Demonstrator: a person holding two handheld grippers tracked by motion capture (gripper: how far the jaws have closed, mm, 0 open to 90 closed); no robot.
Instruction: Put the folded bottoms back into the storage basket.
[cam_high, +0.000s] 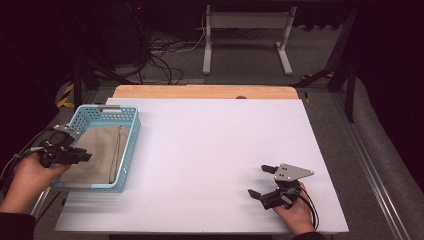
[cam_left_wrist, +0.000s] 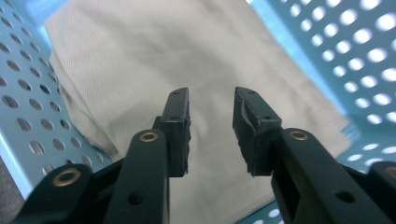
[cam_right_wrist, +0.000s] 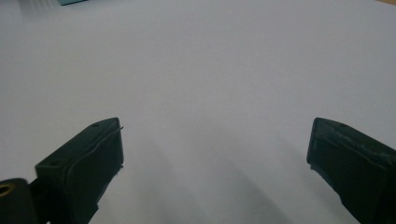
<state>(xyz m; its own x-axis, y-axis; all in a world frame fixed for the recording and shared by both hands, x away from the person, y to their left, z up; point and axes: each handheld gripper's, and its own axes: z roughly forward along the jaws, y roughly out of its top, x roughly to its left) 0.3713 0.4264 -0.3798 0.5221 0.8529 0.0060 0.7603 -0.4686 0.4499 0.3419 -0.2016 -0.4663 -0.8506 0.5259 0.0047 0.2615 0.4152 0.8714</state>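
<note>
At the left of the high view, our left gripper (cam_high: 82, 156) hangs over the folded beige cloth (cam_high: 97, 150) lying in the light-blue perforated plastic basket (cam_high: 131, 131), jaws narrowly parted around nothing. At lower right, our right gripper (cam_high: 261, 181) rests on the white table (cam_high: 210, 150), jaws spread wide and empty.

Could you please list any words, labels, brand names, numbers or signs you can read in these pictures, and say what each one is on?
There is no readable text.
Basket: plain blue plastic with round holes, no label.
Cloth in the basket: plain beige, no tag or print.
Table: bare white surface.
Left gripper and right gripper: black jaws, unmarked.
Grey plate on the right gripper: small dots, no lettering that can be made out.
</note>
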